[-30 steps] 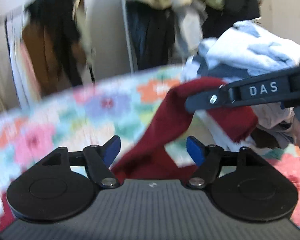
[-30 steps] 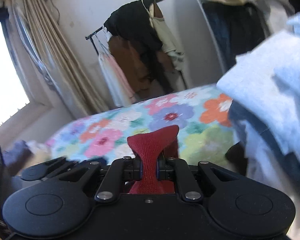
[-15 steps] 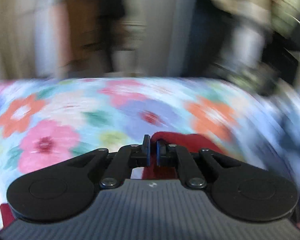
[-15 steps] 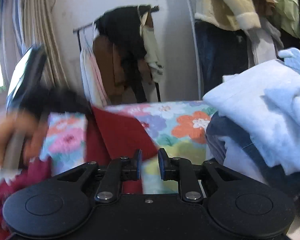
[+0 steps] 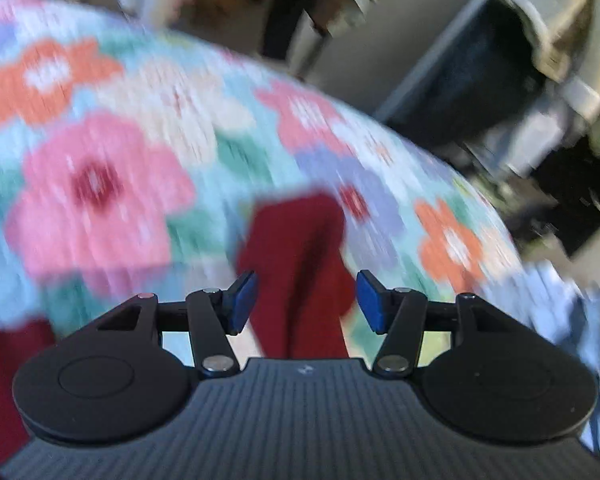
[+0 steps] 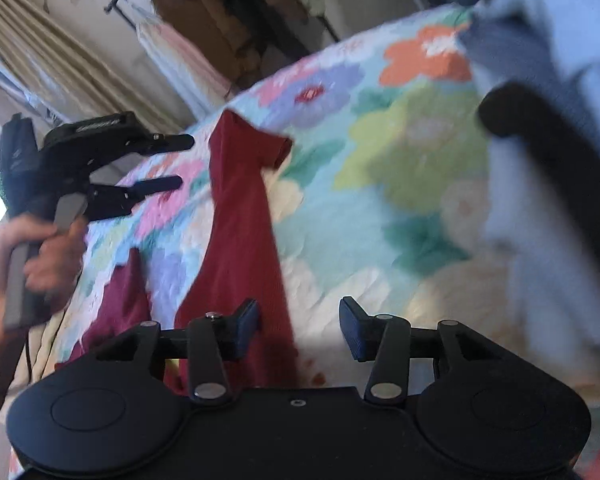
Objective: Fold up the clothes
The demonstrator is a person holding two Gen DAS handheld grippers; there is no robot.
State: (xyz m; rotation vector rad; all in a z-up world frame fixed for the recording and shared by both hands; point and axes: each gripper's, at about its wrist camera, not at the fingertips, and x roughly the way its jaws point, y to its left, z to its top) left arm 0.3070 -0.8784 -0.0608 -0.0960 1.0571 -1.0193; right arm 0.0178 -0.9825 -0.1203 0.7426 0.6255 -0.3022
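Observation:
A dark red garment [image 6: 240, 236] lies stretched out on the flowered bedspread [image 6: 380, 184]. In the left wrist view one end of it [image 5: 300, 264] lies just beyond my open left gripper [image 5: 306, 300], untouched. My right gripper [image 6: 298, 328] is open and empty, with the garment's near end under its left finger. The left gripper also shows in the right wrist view [image 6: 176, 162], open, held above the bed to the left of the garment.
A pile of pale blue and dark clothes [image 6: 548, 128] sits on the bed at the right, close to my right gripper. Clothes racks with hanging garments [image 6: 220, 20] stand behind the bed by a curtain. The left wrist view is blurred.
Both grippers have let go of the red garment and opened. The garment has dropped onto the bedspread and lies stretched out. The left gripper has pulled away to the left.

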